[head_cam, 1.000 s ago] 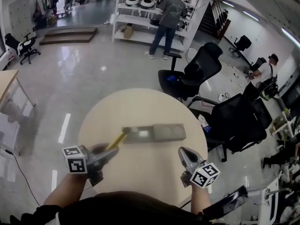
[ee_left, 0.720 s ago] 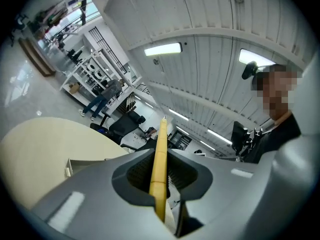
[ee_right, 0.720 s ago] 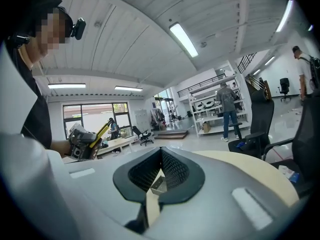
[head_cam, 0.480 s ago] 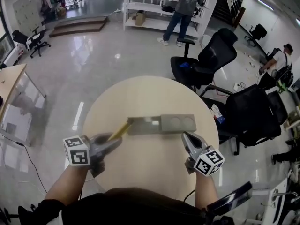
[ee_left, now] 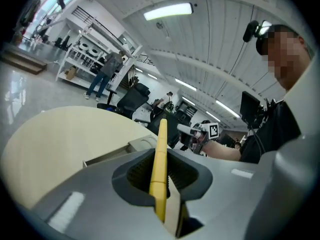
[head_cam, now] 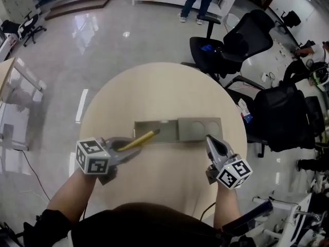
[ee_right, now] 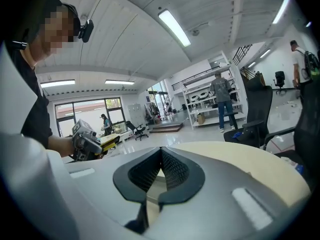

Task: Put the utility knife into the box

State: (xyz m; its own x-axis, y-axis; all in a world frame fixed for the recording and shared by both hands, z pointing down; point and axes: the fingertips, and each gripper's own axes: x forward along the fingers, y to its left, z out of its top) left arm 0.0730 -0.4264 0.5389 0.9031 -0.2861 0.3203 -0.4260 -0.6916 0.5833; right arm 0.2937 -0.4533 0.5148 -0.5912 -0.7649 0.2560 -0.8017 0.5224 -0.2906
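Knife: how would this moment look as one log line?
left gripper: shut on knife | knife: tip over box | right gripper: shut, empty, near box

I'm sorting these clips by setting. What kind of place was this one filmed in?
Probably an open-plan office or lab workspace: black office chairs stand beside a round wooden table, white shelving stands across the room, and the polished floor runs wide and open.

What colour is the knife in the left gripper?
Yellow. The utility knife shows best in the left gripper view.
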